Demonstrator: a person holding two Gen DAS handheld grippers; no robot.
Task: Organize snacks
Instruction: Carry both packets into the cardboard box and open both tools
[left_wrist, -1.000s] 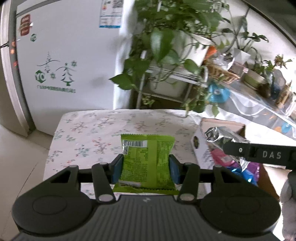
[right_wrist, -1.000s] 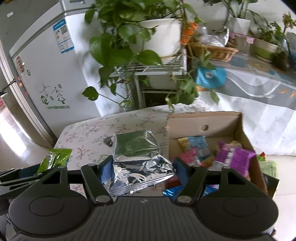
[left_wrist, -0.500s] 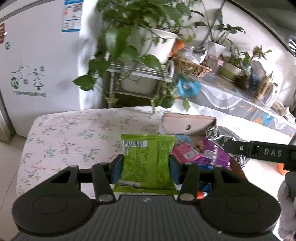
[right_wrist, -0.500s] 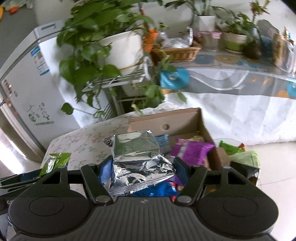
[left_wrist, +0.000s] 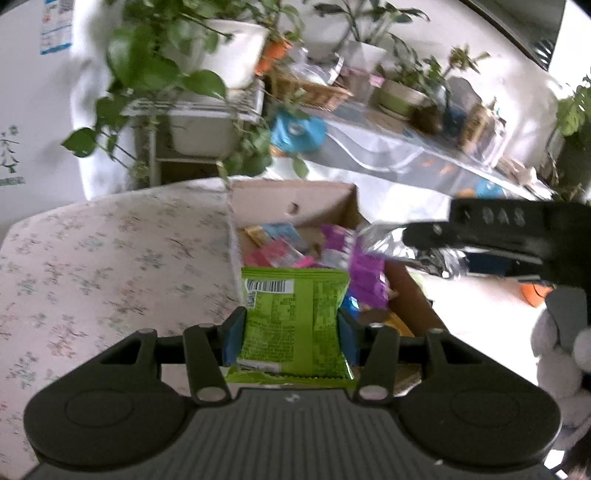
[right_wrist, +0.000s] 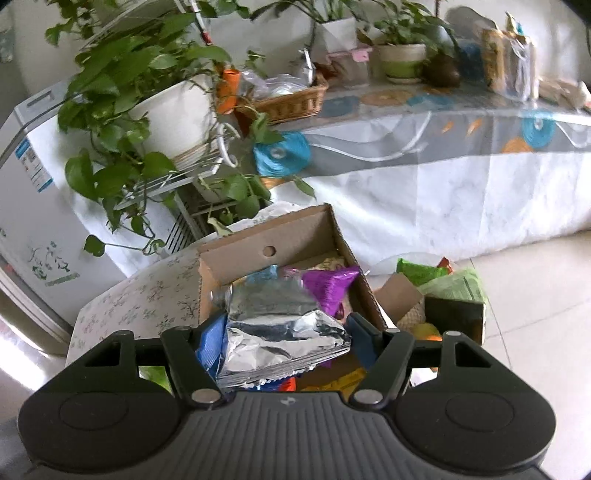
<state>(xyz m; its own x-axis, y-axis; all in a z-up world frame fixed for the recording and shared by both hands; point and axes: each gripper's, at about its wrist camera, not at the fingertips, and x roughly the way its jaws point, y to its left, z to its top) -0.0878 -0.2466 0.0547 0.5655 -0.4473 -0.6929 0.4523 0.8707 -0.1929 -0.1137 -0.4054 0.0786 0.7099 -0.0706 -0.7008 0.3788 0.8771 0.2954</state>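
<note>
1. Green packet (left_wrist: 293, 321): glossy printed plastic film, lower centre.
2. Silver packet (right_wrist: 275, 332): crinkled, mirror-bright foil, lower centre.
3. Box (right_wrist: 291, 236): matt brown cardboard, raw cut edges.
4. Tablecloth (left_wrist: 110, 251): matt cloth with a floral print, left.
5. Left gripper (left_wrist: 291, 332) and right gripper (right_wrist: 284, 339): matt black plastic, ribbed bodies, blue pads.
6. Basket (right_wrist: 291, 103): woven wicker, rough, upper centre.

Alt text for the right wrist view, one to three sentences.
The right gripper holds a crumpled silver packet between its jaws, above an open cardboard box of bright snack packs, including a purple one. The box sits on a floral tablecloth; potted plants stand behind.
</note>
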